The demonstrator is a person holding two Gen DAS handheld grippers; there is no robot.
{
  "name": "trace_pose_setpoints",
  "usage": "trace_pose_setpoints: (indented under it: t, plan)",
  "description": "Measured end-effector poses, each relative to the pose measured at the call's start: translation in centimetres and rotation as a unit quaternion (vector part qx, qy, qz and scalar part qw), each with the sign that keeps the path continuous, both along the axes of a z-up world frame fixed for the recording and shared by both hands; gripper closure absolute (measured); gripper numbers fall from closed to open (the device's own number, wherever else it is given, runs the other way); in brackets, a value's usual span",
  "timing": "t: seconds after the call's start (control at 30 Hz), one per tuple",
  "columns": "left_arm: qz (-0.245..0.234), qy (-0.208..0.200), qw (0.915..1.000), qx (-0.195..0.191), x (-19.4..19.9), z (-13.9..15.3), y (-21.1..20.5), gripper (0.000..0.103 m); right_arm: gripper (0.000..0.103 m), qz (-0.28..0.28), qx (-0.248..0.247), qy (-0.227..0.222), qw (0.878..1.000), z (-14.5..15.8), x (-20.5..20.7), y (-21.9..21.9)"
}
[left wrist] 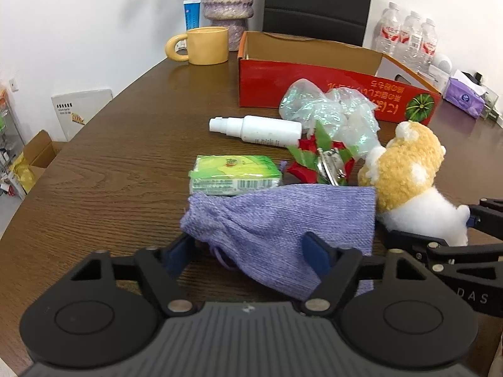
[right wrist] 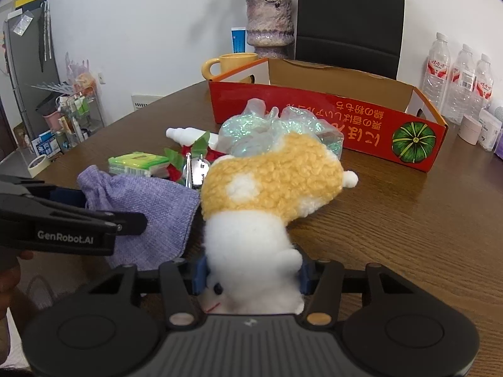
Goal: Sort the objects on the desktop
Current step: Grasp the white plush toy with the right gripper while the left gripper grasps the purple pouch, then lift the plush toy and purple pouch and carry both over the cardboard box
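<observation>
A purple knitted pouch (left wrist: pixel 276 220) lies flat on the wooden table (left wrist: pixel 125 172). My left gripper (left wrist: pixel 248 254) stands over its near end. Its left pad is at the cinched neck and its right pad rests on the cloth, which does not look squeezed. A yellow and white plush toy (right wrist: pixel 270 182) lies to the right of the pouch. My right gripper (right wrist: pixel 251 275) is shut on its white body, blue pads pressing both sides. Behind them lie a green tissue pack (left wrist: pixel 235 174), a white spray bottle (left wrist: pixel 257 130), a red and green bow clip (left wrist: pixel 327 163) and crumpled iridescent wrap (left wrist: pixel 330 113).
An open red cardboard box (left wrist: pixel 314 84) stands behind the pile. A yellow mug (left wrist: pixel 204 45) and a purple vase (left wrist: pixel 228 0) are at the back left. Water bottles (left wrist: pixel 405 37) and a purple tissue pack (left wrist: pixel 463 97) are at the back right, with a black chair (left wrist: pixel 317 3) beyond the table.
</observation>
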State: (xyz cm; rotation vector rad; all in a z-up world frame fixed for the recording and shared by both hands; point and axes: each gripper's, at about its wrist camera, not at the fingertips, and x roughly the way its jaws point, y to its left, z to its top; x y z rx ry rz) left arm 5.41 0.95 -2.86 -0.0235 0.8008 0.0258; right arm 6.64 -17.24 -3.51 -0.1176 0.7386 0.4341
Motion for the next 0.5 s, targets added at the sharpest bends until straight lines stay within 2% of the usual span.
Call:
trace_pose_setpoints:
  t: [0.1, 0.2, 0.4, 0.5]
  plan:
    - [-0.010, -0.006, 0.9999, 0.008, -0.5, 0.1, -0.4, 0.045, 0.052, 0.000, 0.003, -0.001, 1.000, 0.0, -0.3, -0.2]
    - [-0.018, -0.010, 0.9998, 0.002, -0.9, 0.2, -0.5, 0.063, 0.053, -0.001, 0.009, -0.002, 1.000, -0.1, -0.5, -0.5]
    - [-0.027, -0.015, 0.9994, -0.018, -1.4, 0.5, 0.0, 0.079, 0.053, -0.011, 0.017, -0.003, 1.000, -0.1, -1.1, -1.5]
    - [-0.027, -0.024, 0.9991, -0.024, -1.9, 0.9, 0.0, 0.082, 0.054, -0.017, 0.022, -0.004, 1.000, -0.1, -1.5, -2.0]
